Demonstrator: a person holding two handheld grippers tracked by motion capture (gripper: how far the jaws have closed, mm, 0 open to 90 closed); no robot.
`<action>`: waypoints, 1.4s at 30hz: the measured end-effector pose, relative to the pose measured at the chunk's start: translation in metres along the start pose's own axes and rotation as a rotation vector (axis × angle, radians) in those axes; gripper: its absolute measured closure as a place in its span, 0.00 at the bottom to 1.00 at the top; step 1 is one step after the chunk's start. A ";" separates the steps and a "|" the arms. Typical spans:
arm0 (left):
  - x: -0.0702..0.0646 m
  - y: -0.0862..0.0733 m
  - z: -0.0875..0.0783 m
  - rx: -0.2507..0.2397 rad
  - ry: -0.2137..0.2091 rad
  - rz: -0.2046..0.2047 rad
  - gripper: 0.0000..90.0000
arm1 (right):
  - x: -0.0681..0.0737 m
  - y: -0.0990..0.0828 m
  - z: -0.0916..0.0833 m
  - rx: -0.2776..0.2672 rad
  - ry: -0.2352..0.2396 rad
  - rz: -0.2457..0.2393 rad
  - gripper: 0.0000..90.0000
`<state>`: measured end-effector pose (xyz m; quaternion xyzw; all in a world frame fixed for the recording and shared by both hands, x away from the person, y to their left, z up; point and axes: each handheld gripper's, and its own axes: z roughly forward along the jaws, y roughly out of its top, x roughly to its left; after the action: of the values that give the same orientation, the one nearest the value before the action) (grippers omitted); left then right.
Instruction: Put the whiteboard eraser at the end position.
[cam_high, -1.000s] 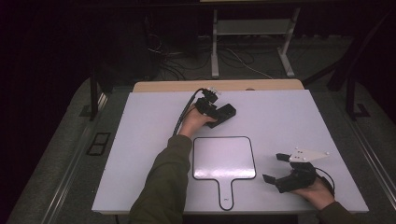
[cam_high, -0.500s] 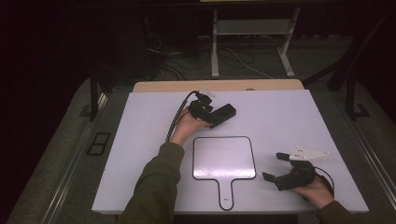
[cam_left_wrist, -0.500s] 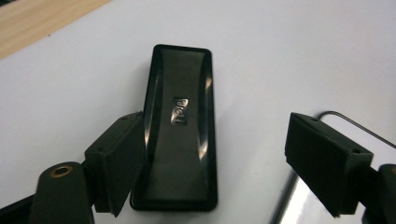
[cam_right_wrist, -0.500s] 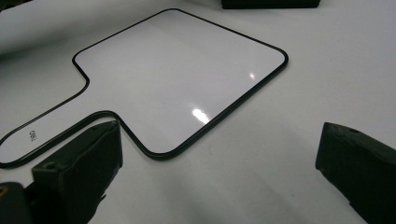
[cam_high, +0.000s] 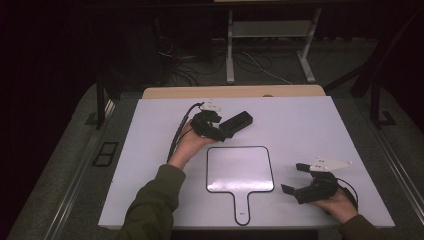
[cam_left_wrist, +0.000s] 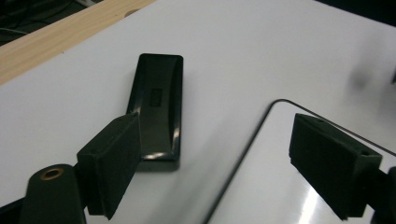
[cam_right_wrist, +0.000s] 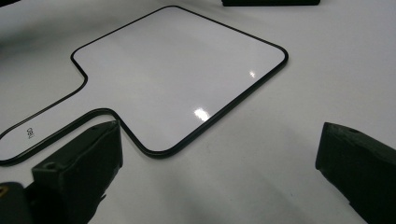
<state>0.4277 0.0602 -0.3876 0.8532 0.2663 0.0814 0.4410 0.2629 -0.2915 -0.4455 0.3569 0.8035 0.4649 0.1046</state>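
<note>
A white table top (cam_high: 310, 125) lies under dim light, with a strip of pale wood (cam_high: 235, 91) along its far edge — toward 12 o'clock. Beyond that, the grey floor (cam_high: 280, 60) carries a tangle of dark cables (cam_high: 185, 62) at about 11 o'clock and a light metal frame (cam_high: 270, 45) on two legs (at roughly 12 to 1 o'clock). The rest of the room falls off into near blackness.

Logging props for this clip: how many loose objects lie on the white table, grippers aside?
2: a black eraser by the left gripper, and a paddle-shaped whiteboard at centre, left of the right gripper.
</note>
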 end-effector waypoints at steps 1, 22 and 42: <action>-0.003 -0.005 -0.006 -0.011 0.000 0.002 0.17 | 0.000 0.000 0.000 0.001 -0.001 0.002 0.00; -0.034 -0.057 -0.047 -0.053 0.017 -0.037 0.05 | 0.002 -0.001 0.000 0.008 0.001 -0.007 0.00; -0.059 -0.103 -0.080 -0.125 0.021 -0.008 0.00 | 0.003 -0.002 -0.002 0.006 -0.002 -0.009 0.00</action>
<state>0.3080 0.1342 -0.4160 0.8222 0.2686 0.1051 0.4907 0.2590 -0.2912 -0.4457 0.3541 0.8063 0.4617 0.1064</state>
